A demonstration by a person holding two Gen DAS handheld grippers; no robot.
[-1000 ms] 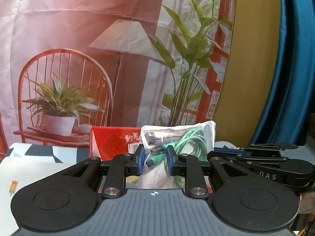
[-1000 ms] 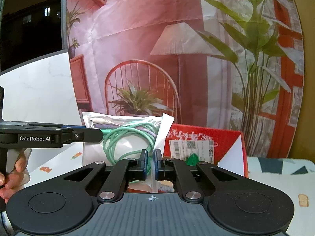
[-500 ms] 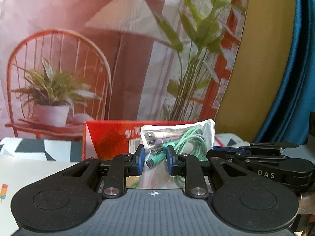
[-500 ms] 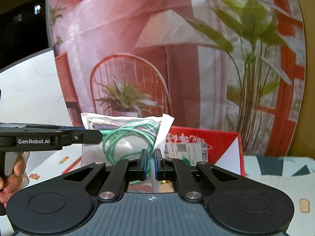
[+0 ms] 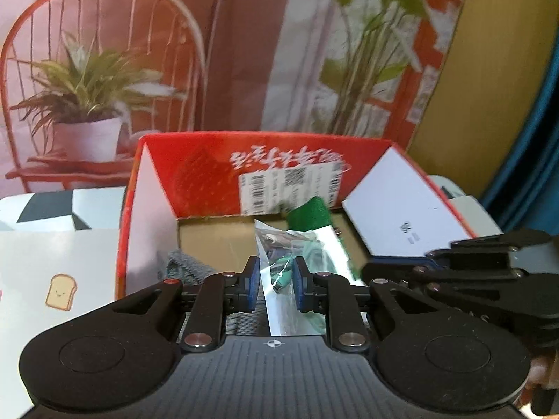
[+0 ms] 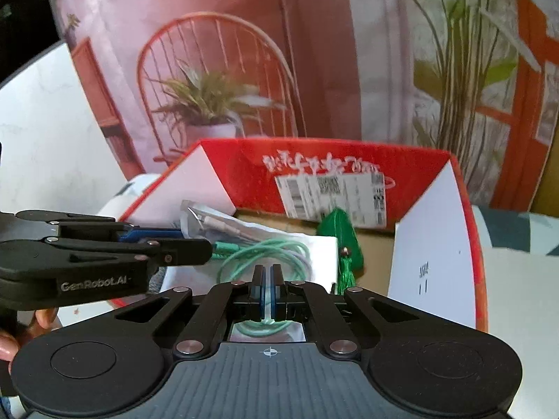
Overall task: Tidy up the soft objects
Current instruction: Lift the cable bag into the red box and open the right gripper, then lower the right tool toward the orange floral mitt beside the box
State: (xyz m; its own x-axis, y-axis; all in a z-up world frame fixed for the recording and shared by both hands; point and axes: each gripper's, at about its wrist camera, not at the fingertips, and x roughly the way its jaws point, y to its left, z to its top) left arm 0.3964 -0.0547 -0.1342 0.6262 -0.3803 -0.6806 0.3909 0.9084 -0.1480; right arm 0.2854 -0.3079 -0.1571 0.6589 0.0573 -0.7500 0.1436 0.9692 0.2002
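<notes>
Left wrist: the left gripper (image 5: pixel 276 284) is closing on the cable bag (image 5: pixel 297 272), which is hanging over the open red box (image 5: pixel 216 171), its long axis crossing toward the right gripper (image 5: pixel 384 269).

Right wrist: the right gripper (image 6: pixel 268 289) is clamping the bag's (image 6: pixel 272 244) near edge above the box (image 6: pixel 349 160), beside a green tassel (image 6: pixel 344 241).

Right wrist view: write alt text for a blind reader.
Right tongs pinch a clear bag of green cable over an open red box. Left tongs grip the bag's left end; a green tassel lies inside.
</notes>
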